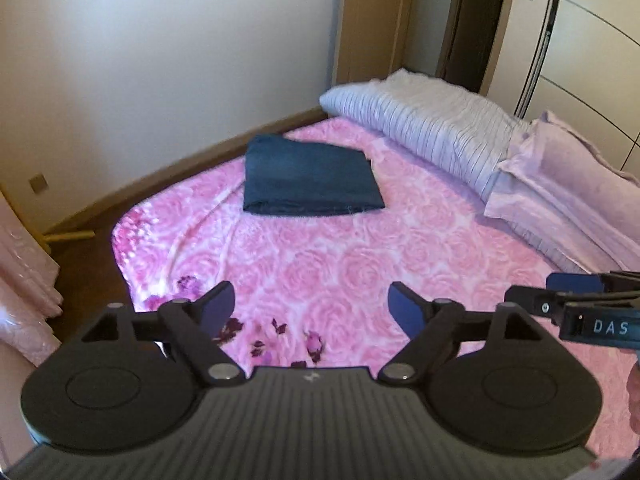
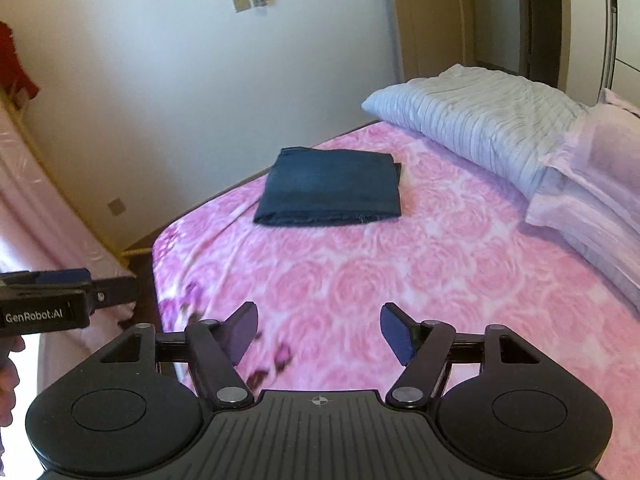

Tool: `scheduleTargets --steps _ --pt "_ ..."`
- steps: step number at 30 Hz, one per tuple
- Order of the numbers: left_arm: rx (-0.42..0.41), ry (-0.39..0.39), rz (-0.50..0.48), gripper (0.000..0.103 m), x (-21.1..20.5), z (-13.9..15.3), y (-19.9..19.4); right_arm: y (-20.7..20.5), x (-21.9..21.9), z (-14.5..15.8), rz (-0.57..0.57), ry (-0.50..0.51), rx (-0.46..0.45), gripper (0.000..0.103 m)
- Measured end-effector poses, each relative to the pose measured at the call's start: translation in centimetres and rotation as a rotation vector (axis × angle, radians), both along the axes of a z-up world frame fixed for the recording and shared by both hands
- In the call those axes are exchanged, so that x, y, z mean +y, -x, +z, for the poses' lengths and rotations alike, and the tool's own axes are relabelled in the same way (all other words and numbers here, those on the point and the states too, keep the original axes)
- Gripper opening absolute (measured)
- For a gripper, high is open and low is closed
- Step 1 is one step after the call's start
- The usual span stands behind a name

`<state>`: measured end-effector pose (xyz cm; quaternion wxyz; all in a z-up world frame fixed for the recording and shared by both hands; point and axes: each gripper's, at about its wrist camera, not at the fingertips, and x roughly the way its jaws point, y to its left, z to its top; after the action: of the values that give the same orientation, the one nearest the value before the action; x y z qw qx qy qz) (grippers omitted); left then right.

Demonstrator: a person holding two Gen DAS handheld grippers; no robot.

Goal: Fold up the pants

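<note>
Now, left gripper [image 1: 311,307]: jaws spread wide, released, nothing between the blue pads, touching nothing, held above the bed.
Right gripper [image 2: 319,330]: jaws also parted, a little narrower, empty and clear of the cloth.
Pants [image 1: 310,176]: dark blue, folded into a flat rectangle, lying on the pink rose-patterned bed [image 1: 360,264] well ahead of both grippers, near its far edge by the wall.
Bedding: a striped folded quilt [image 1: 424,120] and a pale pillow [image 1: 568,184] lie to the right of the pants, apart from them.
</note>
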<state>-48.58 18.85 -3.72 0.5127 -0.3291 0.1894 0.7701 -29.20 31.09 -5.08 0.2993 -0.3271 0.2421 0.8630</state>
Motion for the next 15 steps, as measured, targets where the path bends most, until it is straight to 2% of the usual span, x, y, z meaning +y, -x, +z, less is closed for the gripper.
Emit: scheduleTargets --steps 6,10,15 --pt "0.019 -0.057 0.016 0.096 -4.9 2.6 -4.2 -3.6 -4.0 2.1 -0.006 -0.046 -0.013 0.068" --pt "0.038 -0.093 0.042 0.102 -7.2 3.5 -5.7 -4.8 -5.1 3.2 0.012 -0.057 0.018 0.069" --pt "0.063 -0.092 0.063 0.102 -8.2 4.2 -6.0 -5.5 -5.4 4.3 0.023 -0.02 0.064 0.069"
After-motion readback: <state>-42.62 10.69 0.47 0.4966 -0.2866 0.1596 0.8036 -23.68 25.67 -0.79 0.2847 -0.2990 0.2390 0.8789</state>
